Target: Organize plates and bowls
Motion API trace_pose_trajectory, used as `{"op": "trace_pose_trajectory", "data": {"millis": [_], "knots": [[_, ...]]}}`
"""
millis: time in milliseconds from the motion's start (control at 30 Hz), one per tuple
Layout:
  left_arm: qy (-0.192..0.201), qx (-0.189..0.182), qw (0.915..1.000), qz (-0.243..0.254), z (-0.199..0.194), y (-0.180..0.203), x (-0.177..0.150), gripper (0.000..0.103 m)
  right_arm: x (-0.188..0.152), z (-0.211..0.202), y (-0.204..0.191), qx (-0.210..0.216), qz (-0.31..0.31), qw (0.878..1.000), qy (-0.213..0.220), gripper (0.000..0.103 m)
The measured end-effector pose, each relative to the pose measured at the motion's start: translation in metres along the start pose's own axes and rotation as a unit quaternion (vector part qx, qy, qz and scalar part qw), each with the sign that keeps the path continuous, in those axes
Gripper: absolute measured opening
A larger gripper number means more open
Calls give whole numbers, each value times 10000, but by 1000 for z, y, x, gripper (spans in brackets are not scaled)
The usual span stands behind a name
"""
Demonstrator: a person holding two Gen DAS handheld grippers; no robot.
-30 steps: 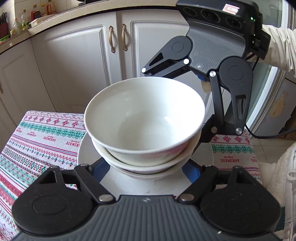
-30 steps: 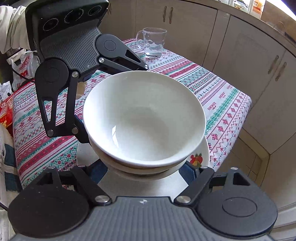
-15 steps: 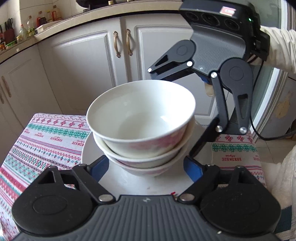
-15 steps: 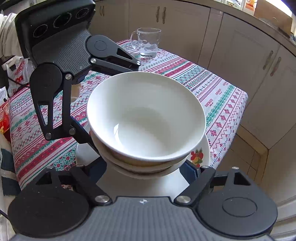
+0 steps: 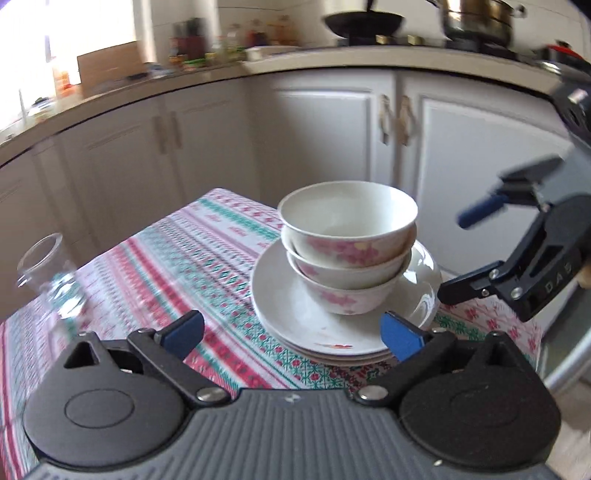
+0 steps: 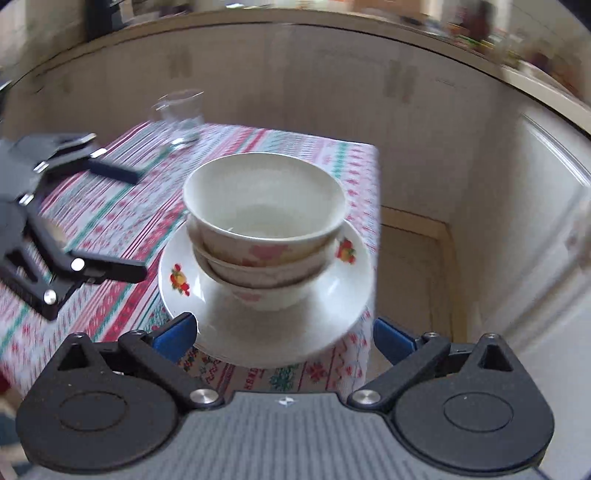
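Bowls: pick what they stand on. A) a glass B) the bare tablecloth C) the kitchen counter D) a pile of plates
D: the three nested bowls stand in the middle of a pile of plates on the striped tablecloth; the glass stands apart, nearer the far corner.

Daylight is blowing out the window (image 5: 85, 29) at upper left in the left wrist view. Motion blur is smearing the tablecloth (image 5: 192, 254), glass (image 6: 181, 110) and cabinets (image 5: 321, 129); the right wrist view is blurring worse. Fisheye is bending the counter (image 5: 332, 62) edge. Soft glare is showing on the plate (image 5: 424, 295) rim.
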State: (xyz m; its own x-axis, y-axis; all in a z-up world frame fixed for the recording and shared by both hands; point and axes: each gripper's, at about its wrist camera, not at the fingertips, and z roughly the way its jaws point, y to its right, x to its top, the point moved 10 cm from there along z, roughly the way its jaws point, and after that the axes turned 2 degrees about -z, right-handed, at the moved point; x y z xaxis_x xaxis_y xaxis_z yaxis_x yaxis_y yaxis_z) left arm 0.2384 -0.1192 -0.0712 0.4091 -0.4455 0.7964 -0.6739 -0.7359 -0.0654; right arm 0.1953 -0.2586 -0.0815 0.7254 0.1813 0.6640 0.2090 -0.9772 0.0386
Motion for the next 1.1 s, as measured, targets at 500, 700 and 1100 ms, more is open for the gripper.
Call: {"op": "trace_pose_trajectory", "data": {"millis": [500, 700, 1100], "knots": [[-83, 1177, 9845, -1297, -65, 0, -9, 102, -18, -76, -18, -1203, 1363, 9819, 541, 103], [209, 1422, 9827, -1171, -81, 3, -2, 102, -14, -90, -25, -1237, 1314, 9808, 734, 103], [123, 1542, 9781, -1392, -84, 1, -6, 102, -10, -94, -30, -1462, 1193, 9788, 803, 103]]}}
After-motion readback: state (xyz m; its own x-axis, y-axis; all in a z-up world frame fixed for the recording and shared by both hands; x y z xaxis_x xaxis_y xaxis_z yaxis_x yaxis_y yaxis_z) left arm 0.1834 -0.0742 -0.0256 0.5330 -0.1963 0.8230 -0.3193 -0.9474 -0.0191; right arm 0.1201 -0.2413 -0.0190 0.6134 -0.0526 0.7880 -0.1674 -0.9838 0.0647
